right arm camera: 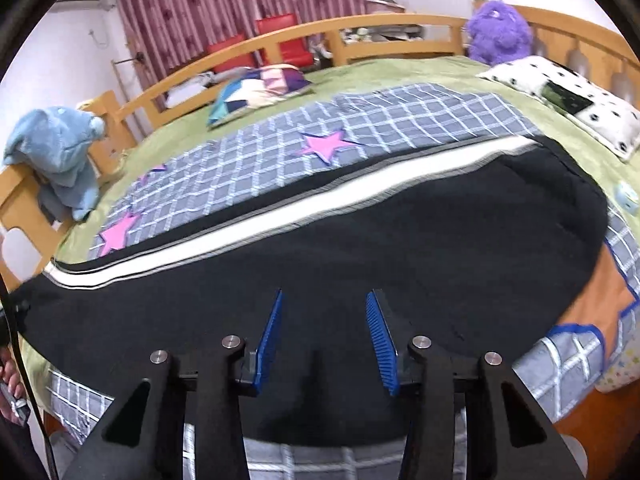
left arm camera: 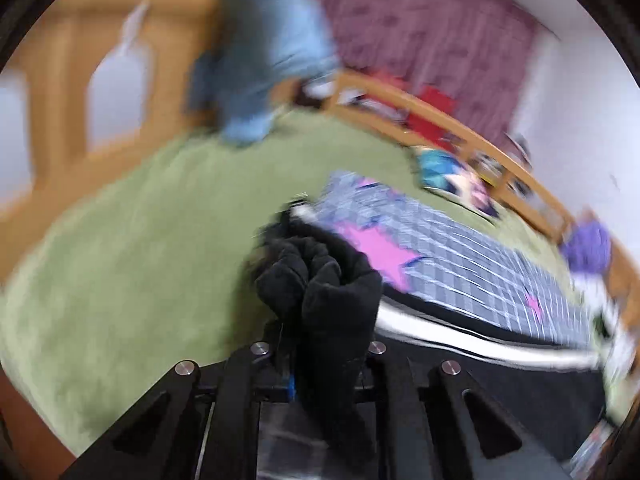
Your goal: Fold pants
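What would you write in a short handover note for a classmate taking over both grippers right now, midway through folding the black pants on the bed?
Left gripper: shut on a bunched end of the black pants, lifted off the bed; its view is blurred.
Right gripper: open, nothing between the pads, hovering above the pants.
Pants: spread lengthwise over the grey checked blanket on the green bed cover, white side stripe showing.
Done: one end gripped.
Left: no fold is visible yet; probably grip with the right gripper, bring the ends together, then smooth.
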{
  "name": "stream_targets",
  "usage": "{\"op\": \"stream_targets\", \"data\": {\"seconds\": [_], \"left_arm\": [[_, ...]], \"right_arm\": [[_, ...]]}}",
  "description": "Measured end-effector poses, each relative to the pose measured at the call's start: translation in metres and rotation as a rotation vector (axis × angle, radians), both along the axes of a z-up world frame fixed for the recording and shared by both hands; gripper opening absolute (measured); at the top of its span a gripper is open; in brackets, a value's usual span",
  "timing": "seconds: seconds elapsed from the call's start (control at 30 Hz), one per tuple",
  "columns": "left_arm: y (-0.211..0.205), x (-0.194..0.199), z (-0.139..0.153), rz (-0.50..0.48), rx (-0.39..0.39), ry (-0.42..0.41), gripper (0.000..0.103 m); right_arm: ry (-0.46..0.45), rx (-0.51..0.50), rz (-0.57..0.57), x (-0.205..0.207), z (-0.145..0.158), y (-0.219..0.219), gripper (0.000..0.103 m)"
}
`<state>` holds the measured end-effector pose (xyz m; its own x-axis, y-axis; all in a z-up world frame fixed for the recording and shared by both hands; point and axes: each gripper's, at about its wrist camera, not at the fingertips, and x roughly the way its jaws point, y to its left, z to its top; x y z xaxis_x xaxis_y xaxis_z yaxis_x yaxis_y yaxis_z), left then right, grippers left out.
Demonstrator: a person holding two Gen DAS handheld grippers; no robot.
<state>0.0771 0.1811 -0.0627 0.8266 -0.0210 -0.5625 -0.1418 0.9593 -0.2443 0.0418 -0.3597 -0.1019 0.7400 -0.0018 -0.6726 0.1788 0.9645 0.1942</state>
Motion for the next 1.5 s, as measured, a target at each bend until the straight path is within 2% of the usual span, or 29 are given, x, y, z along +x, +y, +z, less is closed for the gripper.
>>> {"op": "stream_targets", "data": {"seconds": [0.03,0.1,0.2,0.27,0.33,0.43,0.53,0.63,0.73,0.8,0.87,0.9,0.97,1.13,1.27,1.3,1.33,1.37,1.4,1.43,1.47,1.5], "left_arm": [[-0.027,0.000,0.011,-0.045,0.040,-0.022,0.013],[-0.069,0.001,0.025,-0.124,0.055,-0.048,0.012],[-0.136,0.002,0.033,-0.246,0.044,-0.039,0.011],[-0.183,0.003,0.029,-0.326,0.032,-0.018,0.011],[-0.225,0.001,0.017,-0.397,0.038,0.013,0.011],[-0.283,0.004,-0.012,-0.495,-0.022,0.087,0.011],[-0.316,0.009,-0.046,-0.528,-0.069,0.174,0.011],[-0.335,0.008,-0.075,-0.534,-0.022,0.260,0.012],[-0.325,-0.001,-0.077,-0.558,-0.044,0.307,0.031],[-0.308,-0.012,-0.066,-0.589,-0.065,0.280,0.047],[-0.289,-0.024,-0.056,-0.579,-0.054,0.225,0.067],[-0.278,-0.026,-0.052,-0.571,-0.054,0.200,0.068],[-0.252,-0.032,-0.044,-0.545,-0.050,0.154,0.069],[-0.182,-0.024,-0.040,-0.399,-0.095,0.120,0.069],[-0.149,-0.018,-0.050,-0.317,-0.147,0.123,0.069],[-0.142,-0.016,-0.053,-0.305,-0.173,0.132,0.069],[-0.136,-0.015,-0.055,-0.299,-0.196,0.137,0.069],[-0.134,-0.015,-0.055,-0.296,-0.210,0.136,0.069],[-0.131,-0.015,-0.056,-0.290,-0.215,0.130,0.069],[-0.128,-0.017,-0.056,-0.281,-0.210,0.124,0.069],[-0.126,-0.019,-0.057,-0.274,-0.206,0.120,0.069],[-0.124,-0.019,-0.056,-0.274,-0.206,0.116,0.069]], "right_arm": [[-0.010,-0.007,0.010,0.002,0.002,0.003,0.043],[-0.046,-0.031,0.041,0.003,0.006,0.008,0.045],[-0.073,-0.071,0.067,0.006,0.006,0.000,0.052],[-0.068,-0.088,0.068,0.007,0.003,-0.008,0.052],[-0.080,-0.091,0.069,0.000,-0.003,-0.019,0.052],[-0.077,-0.050,0.070,-0.011,-0.019,-0.041,0.052],[-0.065,0.030,0.074,-0.022,-0.038,-0.059,0.052],[-0.041,0.081,0.089,-0.024,-0.045,-0.067,0.052],[-0.049,0.102,0.085,-0.026,-0.047,-0.071,0.054],[-0.040,0.123,0.098,-0.024,-0.050,-0.069,0.054],[-0.030,0.137,0.129,-0.019,-0.050,-0.060,0.054],[-0.031,0.146,0.143,-0.017,-0.049,-0.054,0.054],[-0.039,0.140,0.154,-0.013,-0.043,-0.040,0.063],[-0.057,0.185,0.255,0.005,-0.021,0.002,0.063],[-0.020,0.103,0.297,0.027,-0.022,0.046,0.063],[-0.002,0.088,0.302,0.032,-0.026,0.055,0.056],[0.019,0.073,0.305,0.035,-0.032,0.065,0.043],[0.037,0.066,0.332,0.038,-0.037,0.075,0.014],[0.043,0.016,0.348,0.036,-0.038,0.085,0.014],[-0.002,-0.032,0.340,0.026,-0.032,0.087,0.014],[-0.061,-0.029,0.334,0.015,-0.024,0.084,0.014],[-0.102,0.035,0.326,0.004,-0.016,0.074,0.014]]}}
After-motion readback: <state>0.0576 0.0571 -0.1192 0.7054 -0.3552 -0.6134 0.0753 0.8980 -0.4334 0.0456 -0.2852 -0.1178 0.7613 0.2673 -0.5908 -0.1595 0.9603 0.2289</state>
